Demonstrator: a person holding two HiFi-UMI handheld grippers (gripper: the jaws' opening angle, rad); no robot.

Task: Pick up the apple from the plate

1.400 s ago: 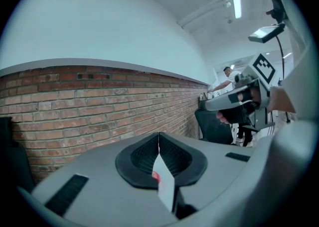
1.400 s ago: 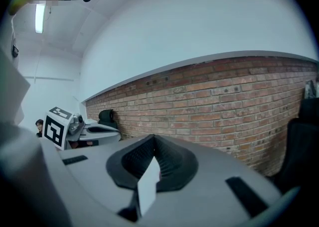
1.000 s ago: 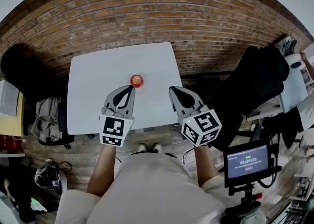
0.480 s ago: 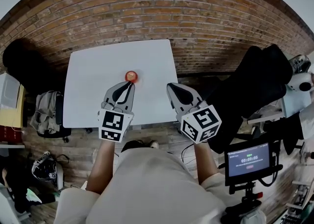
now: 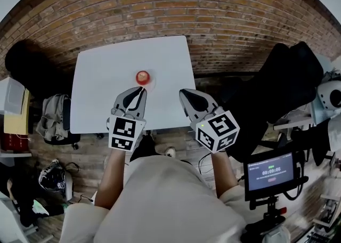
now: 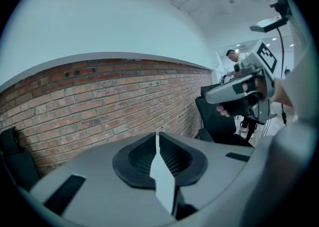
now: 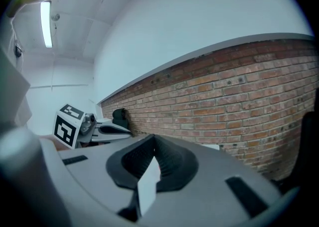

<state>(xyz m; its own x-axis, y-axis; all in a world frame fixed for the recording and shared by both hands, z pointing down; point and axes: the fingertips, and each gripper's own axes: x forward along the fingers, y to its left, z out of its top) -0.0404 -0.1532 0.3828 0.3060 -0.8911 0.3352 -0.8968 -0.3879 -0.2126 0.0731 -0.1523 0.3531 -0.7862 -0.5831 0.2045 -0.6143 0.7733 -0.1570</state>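
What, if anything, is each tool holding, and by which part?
Nothing. The left tool and the right tool are both shut and empty; the apple lies ungripped just ahead of the left tool.

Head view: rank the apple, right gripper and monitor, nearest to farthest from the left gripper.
From the left gripper:
1. Apple, just ahead of its tips.
2. Right gripper, alongside to the right.
3. Monitor, far lower right.

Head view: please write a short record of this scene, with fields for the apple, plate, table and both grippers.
apple: red round apple, on the plate, not held
plate: small white plate, near table centre
table: white rectangular table
left gripper: shut, empty, tip near apple
right gripper: shut, empty, farther right
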